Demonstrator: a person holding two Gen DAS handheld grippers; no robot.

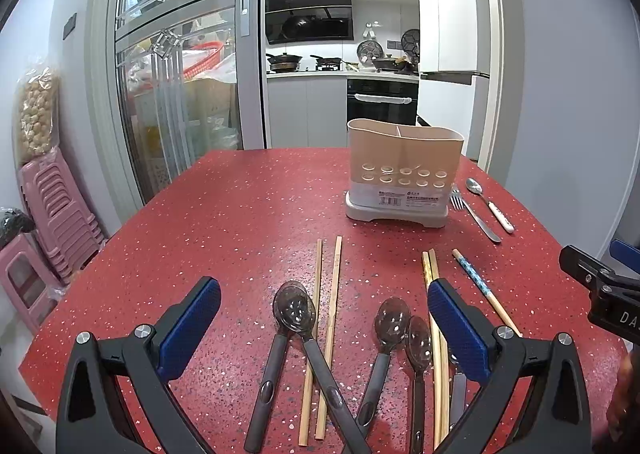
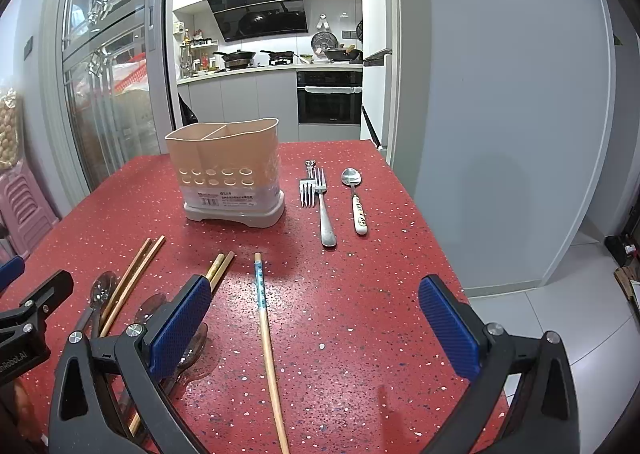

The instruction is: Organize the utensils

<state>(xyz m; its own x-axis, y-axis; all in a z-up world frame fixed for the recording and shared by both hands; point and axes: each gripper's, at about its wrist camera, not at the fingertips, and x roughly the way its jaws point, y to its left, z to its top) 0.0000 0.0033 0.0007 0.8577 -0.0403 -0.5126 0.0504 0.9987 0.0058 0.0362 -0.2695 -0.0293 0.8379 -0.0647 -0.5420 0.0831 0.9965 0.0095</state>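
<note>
Red table [image 2: 360, 294], patterned chopstick [image 2: 264, 318] between spread right gripper [image 2: 316, 324], left gripper [image 1: 324, 330] spread above spoons [image 1: 296, 310]

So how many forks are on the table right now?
2, both right of the utensil holder: a short fork touching a longer fork, left of the spoon. None seems hidden.

Red speckled table [image 2: 360, 294] carries holder [image 2: 228, 170], chopsticks [image 2: 268, 334], spoons [image 1: 296, 314], forks [image 2: 324, 206].

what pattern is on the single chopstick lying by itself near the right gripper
The single chopstick has a blue-and-white patterned upper section on plain wood, clearest in the right wrist view.
</note>
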